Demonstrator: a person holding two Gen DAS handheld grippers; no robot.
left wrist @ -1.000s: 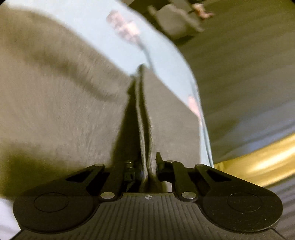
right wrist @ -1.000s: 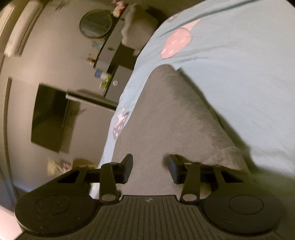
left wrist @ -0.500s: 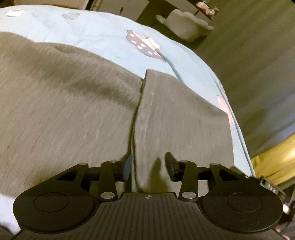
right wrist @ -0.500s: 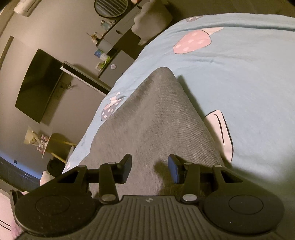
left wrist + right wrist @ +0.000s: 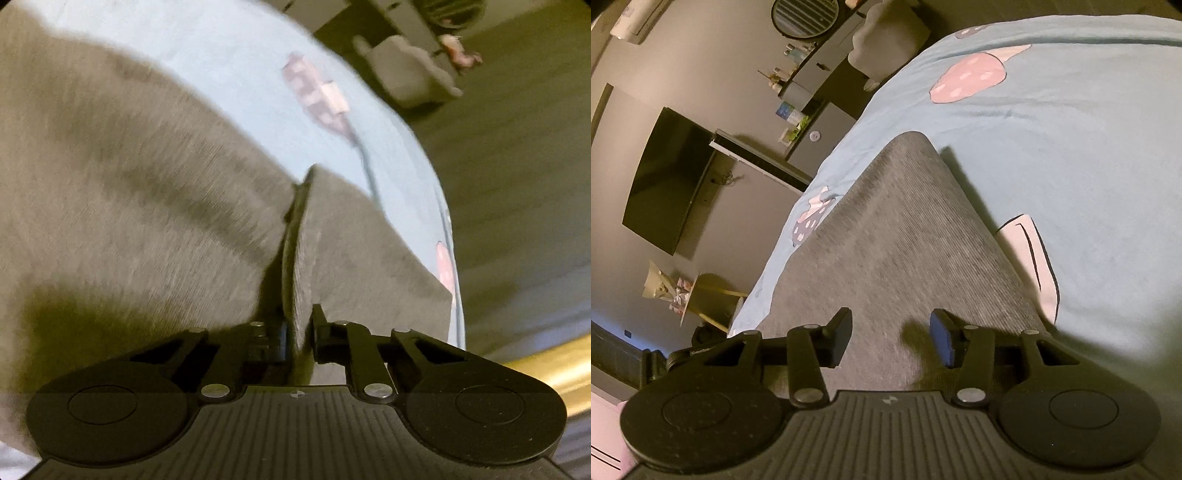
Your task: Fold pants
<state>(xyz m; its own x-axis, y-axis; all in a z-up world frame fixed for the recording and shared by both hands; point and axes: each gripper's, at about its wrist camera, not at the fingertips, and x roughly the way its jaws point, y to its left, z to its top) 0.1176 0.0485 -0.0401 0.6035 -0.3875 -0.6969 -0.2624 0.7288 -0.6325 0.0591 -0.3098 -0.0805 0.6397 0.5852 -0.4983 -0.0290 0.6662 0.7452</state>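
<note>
Two grippers work over grey pants spread on a bed with a light blue sheet. Nearest in the left wrist view, the left gripper (image 5: pixel 297 332) is clamped on a raised ridge of the pants (image 5: pixel 147 206) — the fingers are drawn together with a thin standing fold of cloth pinched between them. Beyond the pinch the fold runs away as a dark crease, with the broad body of the pants to its left and a narrower flap to its right, reaching towards the right edge of the bed. Past that lies the sheet (image 5: pixel 229 48) with a pink print, then the floor.

In the right wrist view, the right gripper (image 5: pixel 890 339) hovers over a folded leg section with its fingers apart and nothing between them; its jaws have just been opening further. The grey cloth tapers to a rounded end well short of the far edge of the bed, close to the left edge, with bare sheet to the right.

Risk, as I judge it: the left pinch looks thin, so a pull could slip off or drag only the top layer, skewing the fold. With the right gripper free, nothing anchors that end — the cloth may slide towards the nearby bed edge.
</note>
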